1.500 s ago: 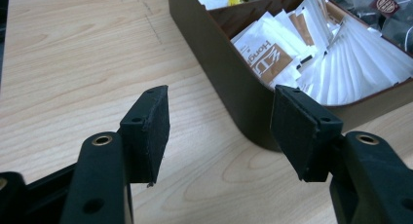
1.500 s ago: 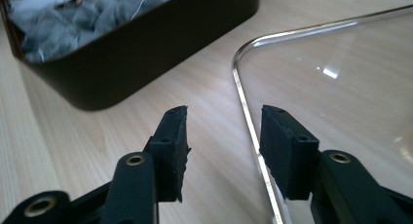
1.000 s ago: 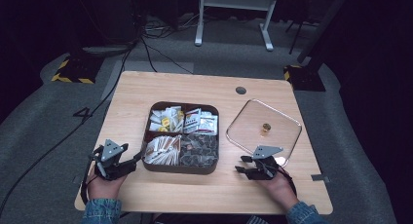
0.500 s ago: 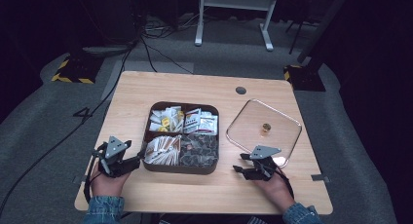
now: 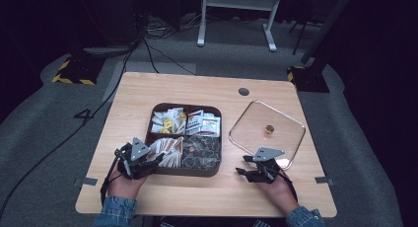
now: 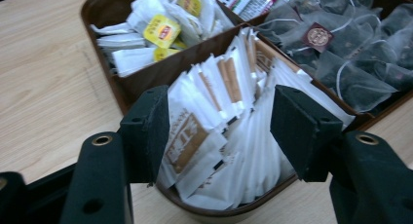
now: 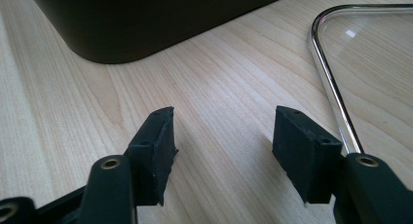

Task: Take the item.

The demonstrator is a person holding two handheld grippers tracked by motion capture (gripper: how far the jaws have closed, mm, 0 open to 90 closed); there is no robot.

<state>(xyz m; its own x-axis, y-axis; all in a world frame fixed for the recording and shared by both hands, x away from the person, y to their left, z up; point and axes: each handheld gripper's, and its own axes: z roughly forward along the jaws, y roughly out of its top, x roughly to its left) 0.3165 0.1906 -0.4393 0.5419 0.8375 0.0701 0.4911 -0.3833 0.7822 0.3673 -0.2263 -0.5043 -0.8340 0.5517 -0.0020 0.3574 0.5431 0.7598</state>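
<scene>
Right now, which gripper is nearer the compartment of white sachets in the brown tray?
Left. The left gripper is open right at the white sachets, its jaws either side of them. The right gripper is open over bare table, between tray and glass lid.

Wood table (image 5: 148, 96) w/ sachet tray (image 5: 186, 171), glass lid (image 5: 291, 123).

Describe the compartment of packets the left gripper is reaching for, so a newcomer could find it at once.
On the light wooden table sits a dark brown four-compartment tray. Its near-left compartment holds upright white paper sachets with tan-brown labels. The neighbours hold yellow-tagged tea bags and dark mesh pyramid bags.
</scene>
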